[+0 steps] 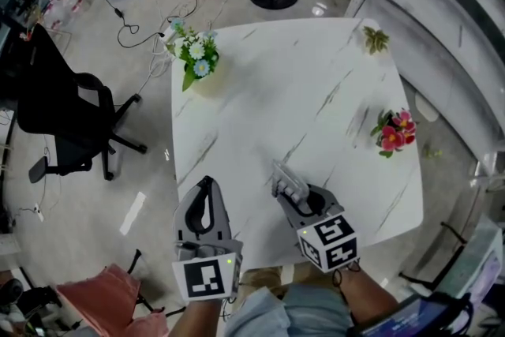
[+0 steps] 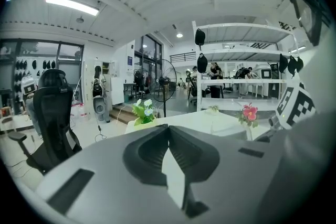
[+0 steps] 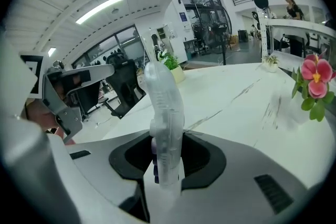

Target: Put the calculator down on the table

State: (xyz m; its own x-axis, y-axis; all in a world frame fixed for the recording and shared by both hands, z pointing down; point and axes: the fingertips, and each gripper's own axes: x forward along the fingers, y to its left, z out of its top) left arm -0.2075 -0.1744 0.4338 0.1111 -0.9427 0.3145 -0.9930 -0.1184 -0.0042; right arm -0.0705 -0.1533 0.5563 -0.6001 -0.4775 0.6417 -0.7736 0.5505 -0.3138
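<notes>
The calculator (image 1: 286, 180), a pale translucent slab with purple keys, sticks out forward from my right gripper (image 1: 292, 195), whose jaws are shut on its near end. It hangs over the near part of the white marble table (image 1: 300, 91). In the right gripper view the calculator (image 3: 164, 97) stands edge-on between the jaws of the right gripper (image 3: 168, 140), above the table (image 3: 236, 97). My left gripper (image 1: 207, 184) is over the table's near left edge. Its tips meet with nothing between them, as the left gripper view also shows for the left gripper (image 2: 169, 127).
A white-and-blue flower bunch (image 1: 196, 55) stands at the table's far left corner. Pink flowers (image 1: 394, 130) are at the right edge and a small green plant (image 1: 376, 38) at the far right corner. A black office chair (image 1: 71, 122) stands on the floor to the left.
</notes>
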